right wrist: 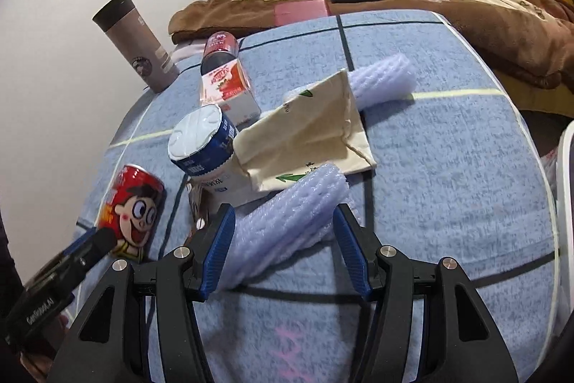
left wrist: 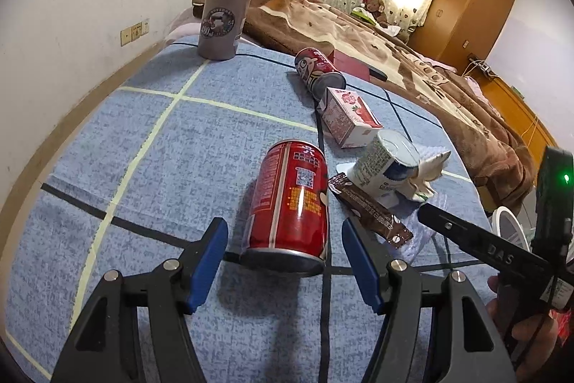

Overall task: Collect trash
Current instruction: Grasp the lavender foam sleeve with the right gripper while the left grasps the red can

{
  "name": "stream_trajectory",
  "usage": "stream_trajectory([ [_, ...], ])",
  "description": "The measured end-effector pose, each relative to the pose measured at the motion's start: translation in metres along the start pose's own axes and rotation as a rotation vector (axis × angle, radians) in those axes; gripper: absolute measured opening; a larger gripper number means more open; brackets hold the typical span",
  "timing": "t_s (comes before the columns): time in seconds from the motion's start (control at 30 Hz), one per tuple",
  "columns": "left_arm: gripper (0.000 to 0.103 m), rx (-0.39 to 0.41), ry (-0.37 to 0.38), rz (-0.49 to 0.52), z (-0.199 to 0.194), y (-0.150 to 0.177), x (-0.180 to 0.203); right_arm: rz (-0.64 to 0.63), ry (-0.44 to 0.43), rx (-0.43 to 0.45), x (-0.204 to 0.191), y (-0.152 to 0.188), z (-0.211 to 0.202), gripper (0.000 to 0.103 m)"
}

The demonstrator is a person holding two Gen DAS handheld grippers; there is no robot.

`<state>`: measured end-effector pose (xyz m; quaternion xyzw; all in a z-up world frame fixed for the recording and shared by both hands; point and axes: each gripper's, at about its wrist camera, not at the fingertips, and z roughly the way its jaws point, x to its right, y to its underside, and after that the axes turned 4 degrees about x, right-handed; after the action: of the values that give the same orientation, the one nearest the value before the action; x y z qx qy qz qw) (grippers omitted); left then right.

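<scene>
Left hand-held gripper [left wrist: 283, 266] gapes around the red can [left wrist: 290, 203], gripping nothing. Right hand-held gripper [right wrist: 283, 253] straddles the foam sleeve [right wrist: 287, 225], also untouched. Either could roll or squash away on this soft bed [left wrist: 143, 149].

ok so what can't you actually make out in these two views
- Where the trash goes: only a white rim shows, cut by the right wrist view's edge.
- Brown snack wrapper: mostly hidden behind the blue-and-white yogurt cup in the right wrist view.
- Lying red drink can: half hidden behind the pink-and-white strawberry milk carton, same view.
- Printing on the upright red drink can: too small, left wrist view.
</scene>
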<state>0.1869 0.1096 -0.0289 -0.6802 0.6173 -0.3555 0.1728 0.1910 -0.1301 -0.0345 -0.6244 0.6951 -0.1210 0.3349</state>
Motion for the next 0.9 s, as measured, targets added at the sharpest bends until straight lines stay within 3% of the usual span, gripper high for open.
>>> stream_trajectory([
  [0.4,0.068,-0.030,-0.001,0.003,0.013,-0.006,-0.004,-0.130,0.198,0.028,-0.022,0.006,0.004,0.058],
  [0.6,0.068,-0.052,-0.008,0.024,0.020,-0.006,-0.002,-0.109,0.216,0.034,-0.005,0.006,-0.006,0.059],
  [0.7,0.068,-0.065,0.005,0.021,0.024,-0.005,-0.002,-0.045,0.162,0.024,0.006,0.008,-0.008,0.058],
  [0.8,0.068,-0.081,0.046,0.008,0.027,-0.001,-0.002,-0.040,0.132,0.021,0.004,0.010,-0.007,0.046],
  [0.87,0.065,-0.090,0.061,-0.006,0.029,0.000,-0.003,-0.051,0.127,0.030,0.001,0.010,-0.011,0.026],
  [0.9,0.064,-0.088,0.059,-0.003,0.028,0.000,-0.003,-0.064,0.127,0.036,-0.001,0.011,-0.014,0.023],
])
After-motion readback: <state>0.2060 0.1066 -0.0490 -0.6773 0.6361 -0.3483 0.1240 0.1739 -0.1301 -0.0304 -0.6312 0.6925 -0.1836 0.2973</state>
